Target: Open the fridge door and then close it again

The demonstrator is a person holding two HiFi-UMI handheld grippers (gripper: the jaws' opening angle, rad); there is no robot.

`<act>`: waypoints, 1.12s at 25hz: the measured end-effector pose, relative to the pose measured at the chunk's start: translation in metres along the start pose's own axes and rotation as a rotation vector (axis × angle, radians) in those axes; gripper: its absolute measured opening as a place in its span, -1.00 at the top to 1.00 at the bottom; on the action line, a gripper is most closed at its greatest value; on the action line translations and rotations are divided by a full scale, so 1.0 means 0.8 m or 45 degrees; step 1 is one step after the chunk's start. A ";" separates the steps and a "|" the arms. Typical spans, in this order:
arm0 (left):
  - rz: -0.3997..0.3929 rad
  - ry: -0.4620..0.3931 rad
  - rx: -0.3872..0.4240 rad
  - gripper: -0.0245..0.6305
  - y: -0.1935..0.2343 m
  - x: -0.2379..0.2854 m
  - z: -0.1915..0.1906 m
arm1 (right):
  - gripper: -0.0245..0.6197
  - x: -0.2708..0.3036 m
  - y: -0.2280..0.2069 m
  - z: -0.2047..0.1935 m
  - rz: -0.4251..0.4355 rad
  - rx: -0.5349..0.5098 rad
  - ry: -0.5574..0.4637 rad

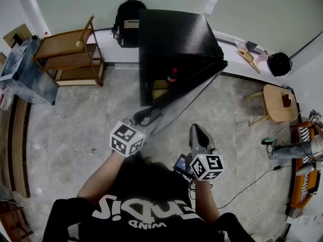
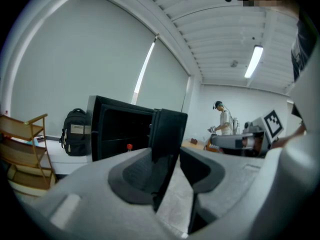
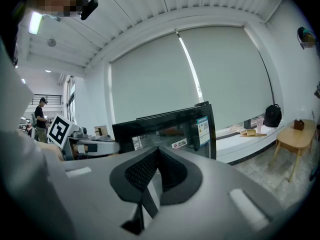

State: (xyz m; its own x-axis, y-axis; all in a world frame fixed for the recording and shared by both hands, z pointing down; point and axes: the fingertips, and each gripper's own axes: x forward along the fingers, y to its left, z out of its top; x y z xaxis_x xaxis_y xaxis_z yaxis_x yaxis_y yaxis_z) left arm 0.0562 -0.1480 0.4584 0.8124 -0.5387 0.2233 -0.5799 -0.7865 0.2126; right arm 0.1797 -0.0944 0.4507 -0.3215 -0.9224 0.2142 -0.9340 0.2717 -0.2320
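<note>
In the head view the black fridge point(image 1: 171, 34) stands by the wall and its fridge door point(image 1: 187, 91) hangs about half open, swung out toward me. My left tongs point(image 1: 146, 117) are at the door's free edge. My right tongs point(image 1: 198, 132) hang near it and touch nothing. I can't tell if this is the opening part or the closing part. Either way, I think I should move my hand in a round path, like the door swings, and not pull straight or twist. The left gripper view shows what the head view can't: the tongs stand wide, and the thick door edge point(image 2: 169, 131) sits between them and looks pinched. It also shows a bottle with a red cap point(image 2: 129, 147) inside, so I should go gently. The right gripper view shows its tongs point(image 3: 157, 156) shut tight with nothing in them. Only this view shows the door's shiny front point(image 3: 170, 129) with its stickers.
</note>
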 end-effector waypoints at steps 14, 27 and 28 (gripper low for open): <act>0.000 0.002 -0.012 0.39 -0.021 -0.001 -0.005 | 0.93 -0.014 -0.001 -0.001 0.018 -0.006 -0.014; 0.014 -0.006 -0.007 0.39 -0.011 -0.001 -0.003 | 0.93 0.003 0.002 0.000 0.038 -0.003 -0.006; 0.017 -0.006 -0.003 0.39 -0.009 -0.001 -0.002 | 0.93 0.006 0.002 0.000 0.039 -0.002 -0.003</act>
State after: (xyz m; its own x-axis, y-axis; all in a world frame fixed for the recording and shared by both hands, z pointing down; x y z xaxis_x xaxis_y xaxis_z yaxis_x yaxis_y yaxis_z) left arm 0.0596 -0.1413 0.4585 0.8049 -0.5506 0.2213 -0.5908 -0.7785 0.2119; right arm 0.1768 -0.0981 0.4516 -0.3497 -0.9141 0.2051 -0.9240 0.3004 -0.2366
